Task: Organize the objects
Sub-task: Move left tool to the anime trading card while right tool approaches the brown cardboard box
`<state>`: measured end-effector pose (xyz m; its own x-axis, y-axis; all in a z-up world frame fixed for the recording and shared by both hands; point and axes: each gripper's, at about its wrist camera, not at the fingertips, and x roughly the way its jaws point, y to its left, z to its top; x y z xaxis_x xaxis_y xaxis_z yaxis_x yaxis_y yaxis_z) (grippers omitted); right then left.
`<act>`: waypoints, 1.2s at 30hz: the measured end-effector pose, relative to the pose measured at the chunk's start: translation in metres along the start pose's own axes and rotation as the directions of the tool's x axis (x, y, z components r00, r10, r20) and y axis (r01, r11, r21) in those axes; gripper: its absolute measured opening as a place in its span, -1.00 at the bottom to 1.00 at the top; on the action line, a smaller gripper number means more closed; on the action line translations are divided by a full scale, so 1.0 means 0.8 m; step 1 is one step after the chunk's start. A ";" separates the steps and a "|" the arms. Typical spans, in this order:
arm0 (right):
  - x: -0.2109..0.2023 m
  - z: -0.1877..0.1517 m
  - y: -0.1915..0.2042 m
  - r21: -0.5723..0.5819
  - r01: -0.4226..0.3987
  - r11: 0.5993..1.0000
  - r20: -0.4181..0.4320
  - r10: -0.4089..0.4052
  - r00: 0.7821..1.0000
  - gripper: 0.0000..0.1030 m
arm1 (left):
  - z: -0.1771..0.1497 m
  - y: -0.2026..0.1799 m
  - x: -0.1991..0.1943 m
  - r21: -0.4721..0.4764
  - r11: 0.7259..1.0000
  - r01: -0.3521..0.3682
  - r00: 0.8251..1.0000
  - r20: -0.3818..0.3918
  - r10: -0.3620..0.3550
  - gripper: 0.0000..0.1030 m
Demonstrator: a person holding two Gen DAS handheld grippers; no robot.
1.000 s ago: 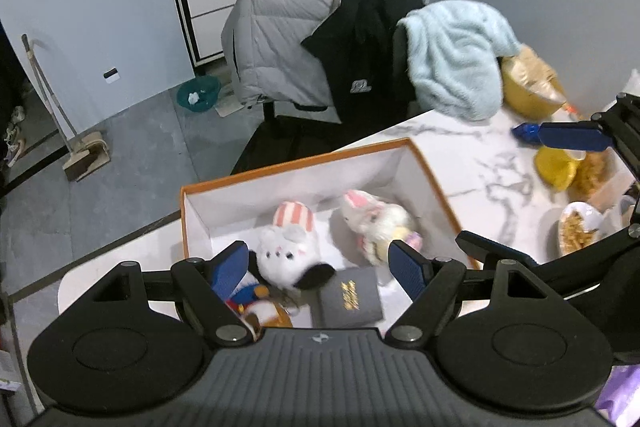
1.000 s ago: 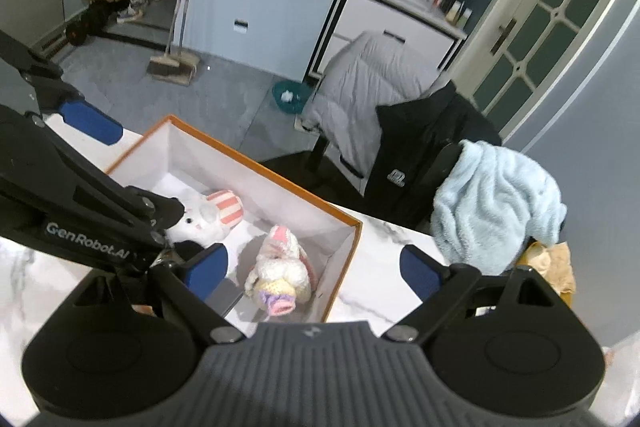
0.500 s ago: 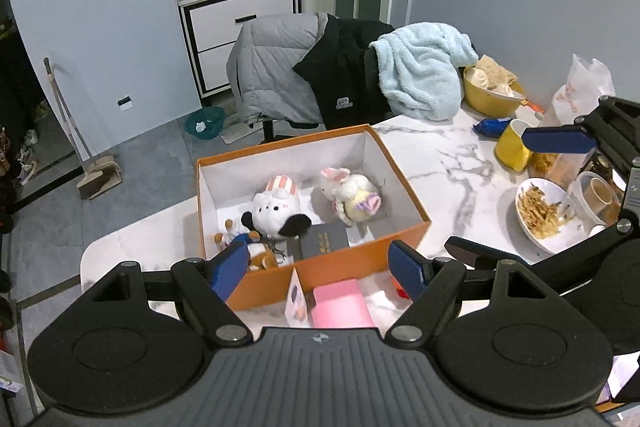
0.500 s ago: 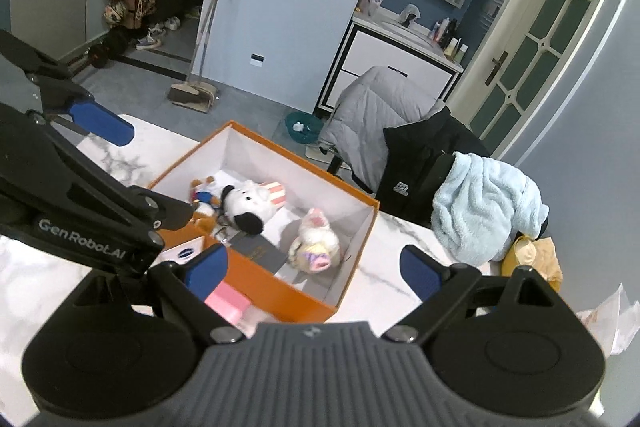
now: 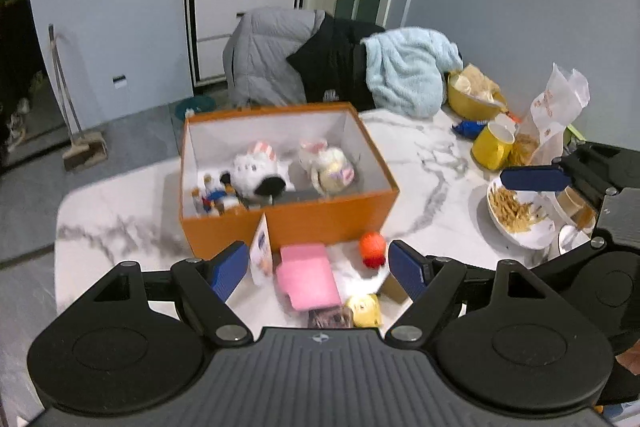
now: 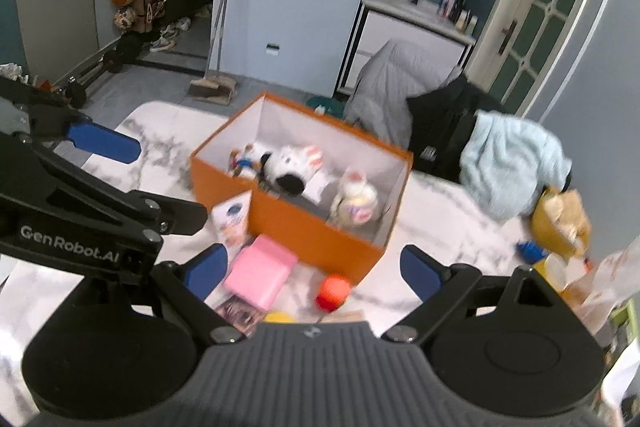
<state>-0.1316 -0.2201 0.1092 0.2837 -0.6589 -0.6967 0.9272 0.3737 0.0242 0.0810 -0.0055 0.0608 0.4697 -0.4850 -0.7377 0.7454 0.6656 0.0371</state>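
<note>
Box: we see the orange box (image 5: 288,223) open on the marble table (image 5: 420,163), already holding two plush toys (image 5: 260,167), a small figurine (image 5: 212,195) and a dark booklet.
Loose items: still outside, just in front of the box's near wall, lie a pink block (image 5: 308,279), an orange ball (image 5: 373,249), a white card (image 5: 262,251) leaning on the box, a yellow toy (image 5: 364,309) and a dark packet (image 5: 330,317).
Left gripper: our left gripper (image 5: 316,269) hangs above these leftovers with jaws spread wide and nothing between the pads.
Right gripper: our right gripper (image 6: 316,269) is likewise wide open and empty, the pink block and the ball lying below its gap.
Step in hand: we judge the sorting part done, with both tools between picks and choosing the next piece.
Next move: we reckon a descent onto one loose item, most likely the pink block or the ball, a squeeze across it, then a lift over the box wall.
Surroundings: bowls of snacks (image 5: 516,215), a yellow cup (image 5: 492,147) and a chair draped with jackets (image 5: 304,63) stand well apart from the work.
</note>
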 end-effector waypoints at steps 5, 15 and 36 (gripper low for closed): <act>0.027 -0.041 0.008 0.038 -0.055 0.998 -0.072 0.057 0.996 0.81 | -0.034 0.002 0.029 -0.004 1.000 0.026 0.996 -0.083 -0.026 0.77; 0.087 -0.111 0.001 0.114 -0.100 0.988 -0.245 0.125 0.961 0.82 | -0.083 -0.004 0.097 0.012 0.996 0.092 0.969 -0.233 -0.086 0.77; 0.165 -0.135 -0.052 0.183 -0.065 0.981 -0.355 0.128 0.926 0.82 | -0.117 0.011 0.261 0.000 0.995 0.103 0.888 -0.451 -0.092 0.66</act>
<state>-0.1595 -0.2519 -0.0610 0.2944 -0.3307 -0.8966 0.9358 0.2902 0.2003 0.1416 -0.0475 -0.1559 0.1356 -0.2358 -0.9623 0.7897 0.6123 -0.0388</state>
